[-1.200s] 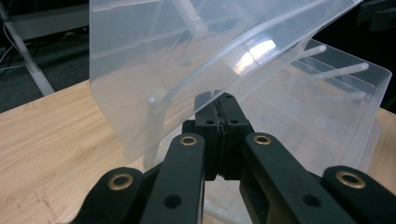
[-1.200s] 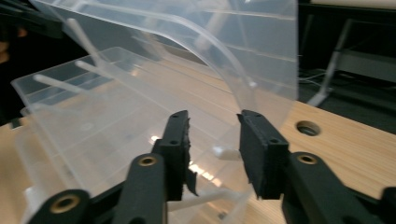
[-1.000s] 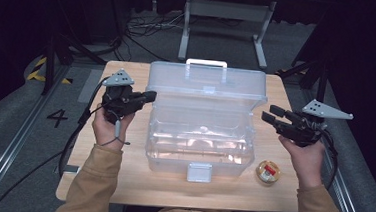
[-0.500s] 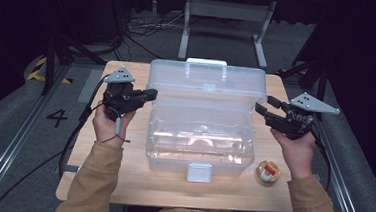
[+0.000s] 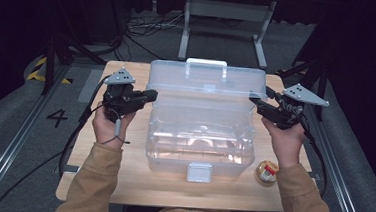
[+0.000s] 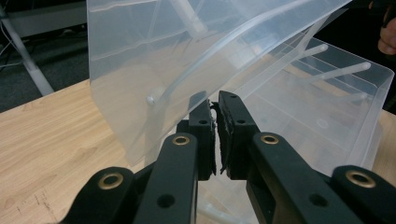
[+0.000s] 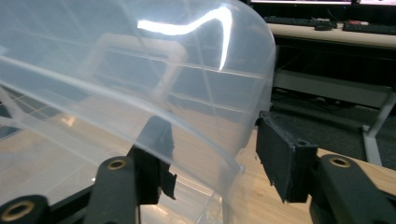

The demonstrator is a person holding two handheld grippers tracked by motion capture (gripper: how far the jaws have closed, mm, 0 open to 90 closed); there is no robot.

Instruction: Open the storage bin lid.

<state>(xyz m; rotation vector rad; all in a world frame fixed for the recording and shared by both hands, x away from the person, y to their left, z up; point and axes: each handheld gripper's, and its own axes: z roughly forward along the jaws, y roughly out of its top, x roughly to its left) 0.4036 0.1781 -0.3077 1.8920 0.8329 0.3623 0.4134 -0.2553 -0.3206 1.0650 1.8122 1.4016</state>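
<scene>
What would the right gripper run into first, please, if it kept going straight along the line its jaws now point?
Most likely the raised clear lid of the plastic storage box. In the right gripper view, the right gripper stands open with the lid's side edge between its jaws, apparently not yet clamped; depth is hard to judge.

Wooden table (image 5: 135, 182) — clear box (image 5: 201, 137) (open), small jar (image 5: 267, 171).

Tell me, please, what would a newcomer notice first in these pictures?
First, the big clear plastic box in the middle of the wooden table, its lid raised. A hand-held gripper flanks each side: the left gripper nearly closed on the lid's edge, the right gripper open astride the opposite edge. A small jar sits near the right corner.
</scene>
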